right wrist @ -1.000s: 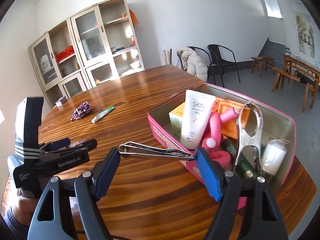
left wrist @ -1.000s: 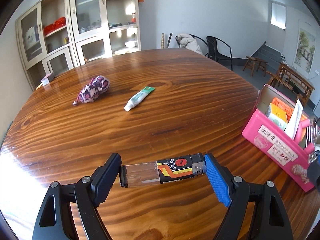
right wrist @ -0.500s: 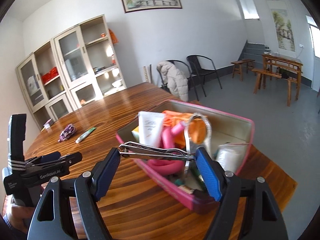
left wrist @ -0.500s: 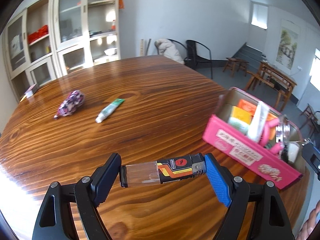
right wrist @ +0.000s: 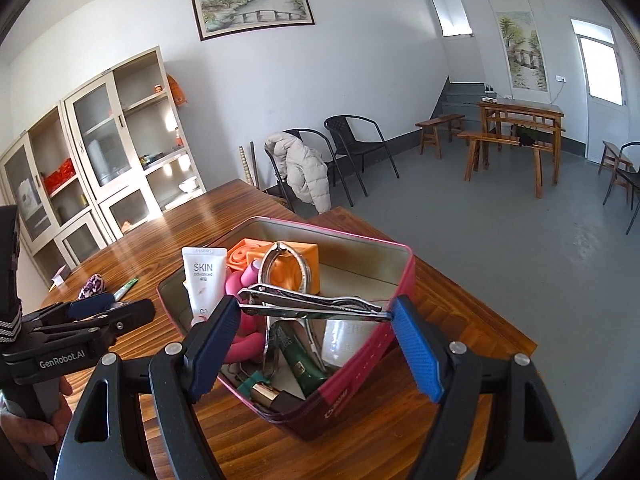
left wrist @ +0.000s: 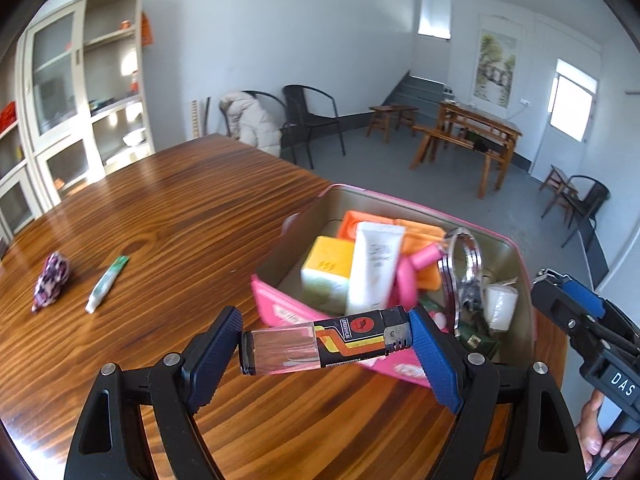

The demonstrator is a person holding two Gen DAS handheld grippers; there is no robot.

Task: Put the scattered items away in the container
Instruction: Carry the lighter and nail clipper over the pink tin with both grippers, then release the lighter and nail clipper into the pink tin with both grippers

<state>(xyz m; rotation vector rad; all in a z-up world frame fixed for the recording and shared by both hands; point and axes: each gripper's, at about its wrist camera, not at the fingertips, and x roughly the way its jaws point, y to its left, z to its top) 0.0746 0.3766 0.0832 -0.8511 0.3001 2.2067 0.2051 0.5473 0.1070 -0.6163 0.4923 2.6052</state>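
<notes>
The left gripper (left wrist: 326, 340) has its jaws wide apart, and they pinch a lighter (left wrist: 326, 340) by its two ends. The lighter lies sideways between the pads, up in the air, just by the near wall of the pink tin (left wrist: 280, 308).

The right gripper (right wrist: 316, 308) is also wide, and it squeezes a pair of silver nail clippers (right wrist: 316, 304) end to end. The clippers hang right over the open pink tin.

Inside the tin stand a white tube (right wrist: 206, 280), a yellow box (left wrist: 330, 272), a big metal clamp (left wrist: 460, 272) and some pink and orange things.

On the wooden table (left wrist: 160, 220), far off at about nine o'clock from the tin, lie a small green and white tube (left wrist: 106, 284) and a spotted purple pouch (left wrist: 50, 282), close together but apart.
</notes>
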